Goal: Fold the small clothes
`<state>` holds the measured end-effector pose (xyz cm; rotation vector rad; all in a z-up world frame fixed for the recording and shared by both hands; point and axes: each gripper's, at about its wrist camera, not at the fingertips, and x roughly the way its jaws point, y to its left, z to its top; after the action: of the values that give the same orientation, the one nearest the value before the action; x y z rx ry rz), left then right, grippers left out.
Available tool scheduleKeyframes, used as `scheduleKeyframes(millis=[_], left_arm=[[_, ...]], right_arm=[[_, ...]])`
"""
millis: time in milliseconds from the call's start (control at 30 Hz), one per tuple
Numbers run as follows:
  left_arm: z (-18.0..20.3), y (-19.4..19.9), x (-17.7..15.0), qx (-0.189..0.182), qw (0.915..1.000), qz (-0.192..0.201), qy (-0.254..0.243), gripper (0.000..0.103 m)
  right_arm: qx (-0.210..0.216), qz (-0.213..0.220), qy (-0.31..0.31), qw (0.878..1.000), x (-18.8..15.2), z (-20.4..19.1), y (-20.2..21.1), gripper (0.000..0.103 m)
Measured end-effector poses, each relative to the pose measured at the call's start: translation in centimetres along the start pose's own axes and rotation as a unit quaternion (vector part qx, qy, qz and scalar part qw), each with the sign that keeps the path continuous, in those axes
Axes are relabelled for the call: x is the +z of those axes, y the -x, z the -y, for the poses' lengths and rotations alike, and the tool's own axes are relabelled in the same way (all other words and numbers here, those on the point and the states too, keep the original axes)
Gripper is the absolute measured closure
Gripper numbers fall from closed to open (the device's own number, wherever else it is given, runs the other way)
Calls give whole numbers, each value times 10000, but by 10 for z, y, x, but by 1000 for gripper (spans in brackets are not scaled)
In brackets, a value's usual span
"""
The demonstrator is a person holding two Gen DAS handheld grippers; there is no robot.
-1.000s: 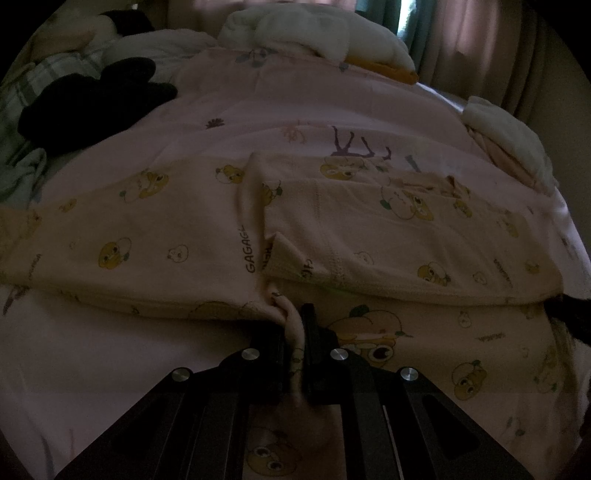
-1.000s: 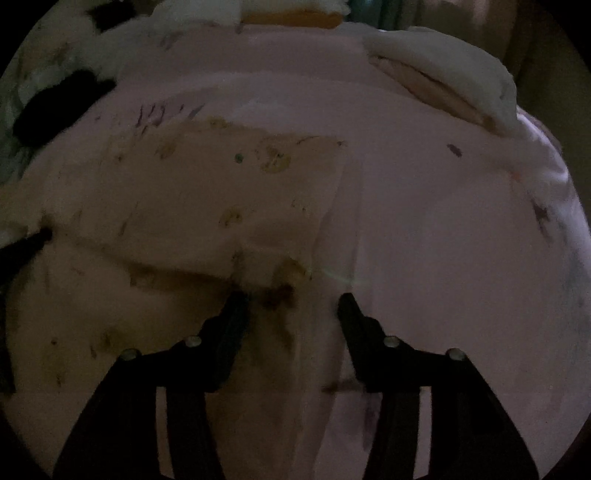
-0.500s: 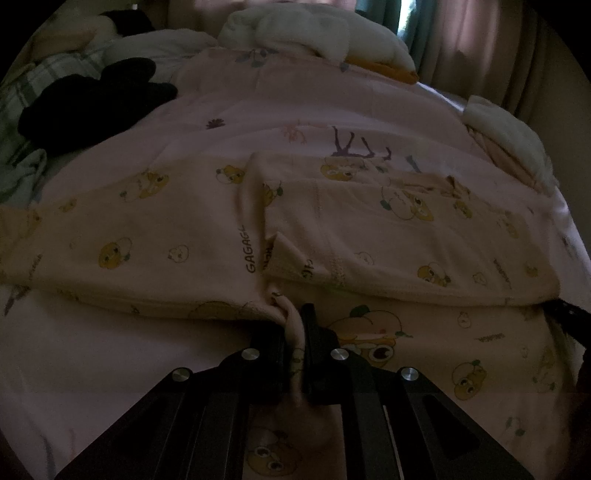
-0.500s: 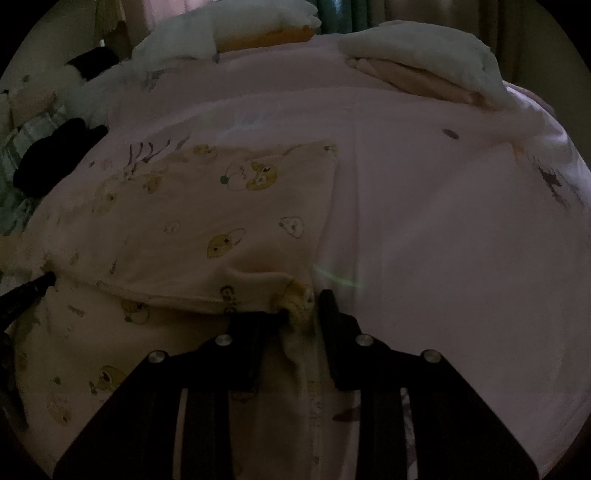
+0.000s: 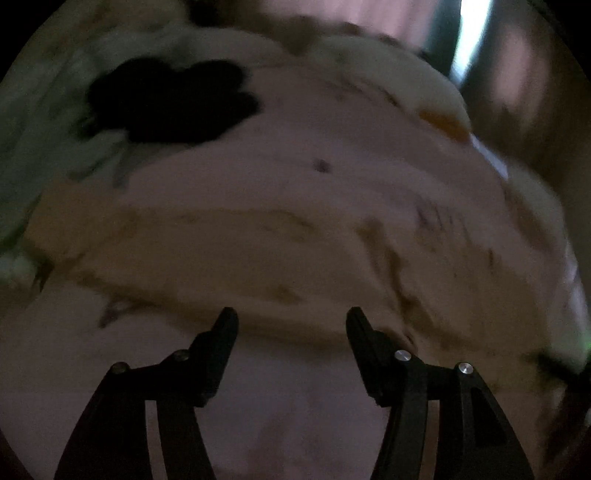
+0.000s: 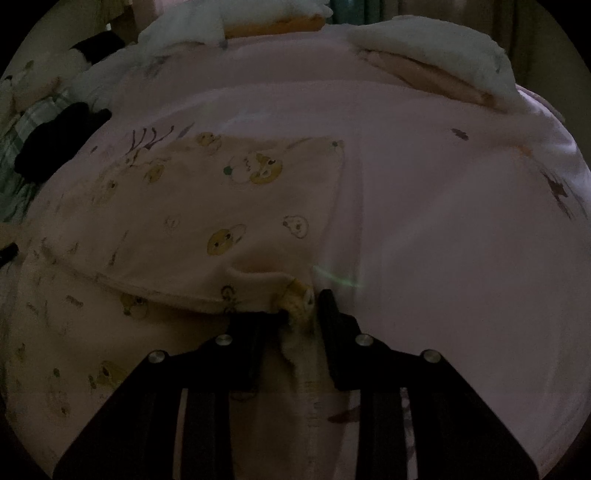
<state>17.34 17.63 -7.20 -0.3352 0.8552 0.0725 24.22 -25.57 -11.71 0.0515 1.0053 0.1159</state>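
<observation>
A peach garment with yellow cartoon prints point(image 6: 221, 206) lies spread on the pink bed sheet point(image 6: 461, 221), its top layer folded over. My right gripper point(image 6: 303, 306) is shut on a bunched bit of the garment's near edge, at its right corner. In the blurred left wrist view the same garment point(image 5: 258, 251) stretches across the middle. My left gripper point(image 5: 291, 314) sits just short of the garment's near edge, over bare sheet point(image 5: 258, 406). Its jaws are opening, wide apart, with nothing between them.
A black garment point(image 5: 170, 99) point(image 6: 55, 136) lies at the far left of the bed beside green checked cloth point(image 6: 18, 125). White bedding point(image 6: 436, 55) is piled at the far right and at the head, with an orange item point(image 6: 273, 26). Curtains hang behind.
My left gripper let go of the garment fold, opened wide and swung away to the left, blurring its view. My right gripper closed on the garment's edge and has kept still since.
</observation>
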Motion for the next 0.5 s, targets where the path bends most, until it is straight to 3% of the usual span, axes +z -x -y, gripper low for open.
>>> scheduleKeyframes(millis=[200,300,400,500], left_arm=[[-100,18,29,652,9904,451,1135,43],[-136,12,40,591,9868,156,1501,43],[-158,13,42,589,9808,288,1836,43],[-168,4,42,364,9795,213,1969,44]], right_arm=[[-54,6,28,10000,-2,-3,0,75],[24,-146,75,9999,3,-1,-2,75],[96,-294,96,9995,8,2,-4,75],[55,-339,168,9993,9,-1,-5,75]])
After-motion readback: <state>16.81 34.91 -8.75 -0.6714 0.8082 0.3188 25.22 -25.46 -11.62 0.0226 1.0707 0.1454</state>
